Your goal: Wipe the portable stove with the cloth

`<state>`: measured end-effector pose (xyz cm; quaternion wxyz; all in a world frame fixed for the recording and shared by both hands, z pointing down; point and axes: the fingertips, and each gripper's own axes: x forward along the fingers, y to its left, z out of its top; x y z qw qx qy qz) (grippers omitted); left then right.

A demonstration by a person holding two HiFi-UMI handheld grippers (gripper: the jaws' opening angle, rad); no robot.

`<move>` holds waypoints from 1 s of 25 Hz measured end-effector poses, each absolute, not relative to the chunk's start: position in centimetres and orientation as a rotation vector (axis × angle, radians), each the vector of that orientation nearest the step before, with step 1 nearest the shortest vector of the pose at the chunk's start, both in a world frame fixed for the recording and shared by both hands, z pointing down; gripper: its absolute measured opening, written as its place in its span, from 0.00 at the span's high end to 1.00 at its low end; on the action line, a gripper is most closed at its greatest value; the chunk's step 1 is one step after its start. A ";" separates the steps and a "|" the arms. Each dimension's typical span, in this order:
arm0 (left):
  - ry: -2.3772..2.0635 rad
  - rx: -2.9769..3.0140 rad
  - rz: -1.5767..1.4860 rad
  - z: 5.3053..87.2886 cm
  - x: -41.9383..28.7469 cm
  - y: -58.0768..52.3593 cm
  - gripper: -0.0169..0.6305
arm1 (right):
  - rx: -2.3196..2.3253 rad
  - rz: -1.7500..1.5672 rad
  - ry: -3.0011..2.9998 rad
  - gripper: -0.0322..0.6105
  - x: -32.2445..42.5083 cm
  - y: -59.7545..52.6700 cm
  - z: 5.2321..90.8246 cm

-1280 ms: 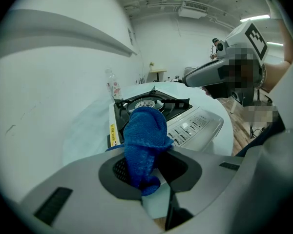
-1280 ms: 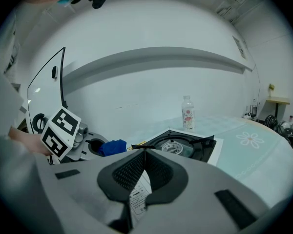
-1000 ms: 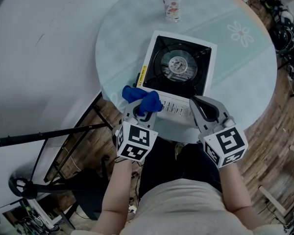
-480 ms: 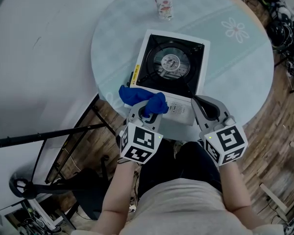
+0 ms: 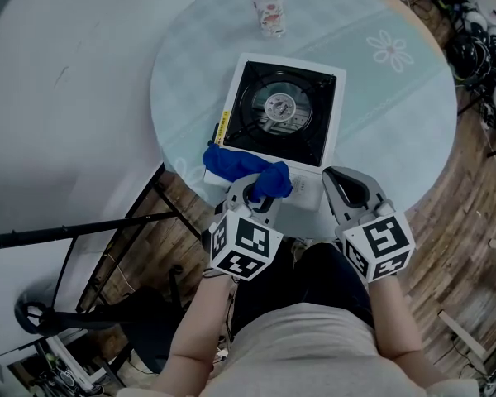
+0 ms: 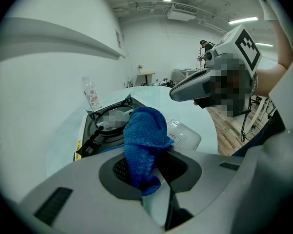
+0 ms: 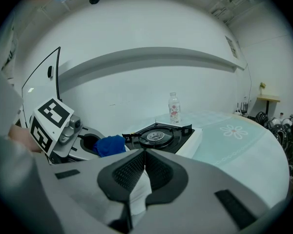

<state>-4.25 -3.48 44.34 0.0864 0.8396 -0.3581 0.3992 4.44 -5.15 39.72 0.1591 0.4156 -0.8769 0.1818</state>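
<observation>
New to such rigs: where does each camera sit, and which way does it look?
Head view: on the head, looking down at stove, table; shows forearms, left tongs, right tongs.
Left gripper view: on left tongs, looking past the clamped cloth to the stove; shows right tongs.
Right gripper view: on shut right tongs, facing the stove; shows left tongs.
All share stove and cloth.
</observation>
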 end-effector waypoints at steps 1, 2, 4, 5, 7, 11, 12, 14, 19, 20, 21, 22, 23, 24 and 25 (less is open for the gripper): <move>-1.063 2.504 1.188 44.3 -4.1 -3.4 0.81 | 1.191 0.520 -2.504 0.91 4.6 -5.1 39.8; -1.060 2.506 1.188 44.3 -3.9 -3.4 0.81 | 1.194 0.521 -2.503 0.91 4.7 -5.1 39.8; -1.055 2.509 1.191 44.3 -3.6 -3.2 0.81 | 1.201 0.520 -2.501 0.91 4.9 -5.0 39.7; -1.052 2.511 1.192 44.3 -3.4 -3.1 0.81 | 1.205 0.520 -2.500 0.91 5.0 -4.9 39.7; -1.041 2.519 1.192 44.4 -3.0 -3.0 0.81 | 1.212 0.525 -2.498 0.91 5.2 -4.9 39.9; -1.003 2.543 1.199 44.4 -2.1 -2.6 0.81 | 1.224 0.540 -2.495 0.91 5.4 -4.5 40.2; -0.995 2.550 1.203 44.4 -1.9 -2.5 0.81 | 1.226 0.543 -2.494 0.91 5.4 -4.4 40.2; -0.981 2.561 1.213 44.4 -1.6 -2.3 0.81 | 1.229 0.548 -2.493 0.91 5.4 -4.2 40.3; -0.946 2.588 1.227 44.5 -0.6 -2.1 0.81 | 1.258 0.556 -2.482 0.91 6.2 -3.9 40.4; -0.939 2.592 1.228 44.5 -0.3 -2.0 0.81 | 1.265 0.557 -2.479 0.91 6.4 -3.9 40.4; -0.930 2.596 1.230 44.5 -0.1 -2.0 0.81 | 1.272 0.558 -2.476 0.91 6.6 -3.8 40.4; -0.920 2.601 1.231 44.5 0.2 -1.8 0.81 | 1.279 0.559 -2.474 0.91 6.8 -3.8 40.4; -0.908 2.607 1.233 44.5 0.4 -1.7 0.81 | 1.285 0.559 -2.472 0.91 6.9 -3.7 40.4; -0.897 2.613 1.234 44.5 0.6 -1.6 0.81 | 1.289 0.559 -2.471 0.91 7.0 -3.7 40.4; -0.888 2.617 1.236 44.5 0.9 -1.5 0.81 | 1.293 0.559 -2.469 0.91 7.1 -3.7 40.3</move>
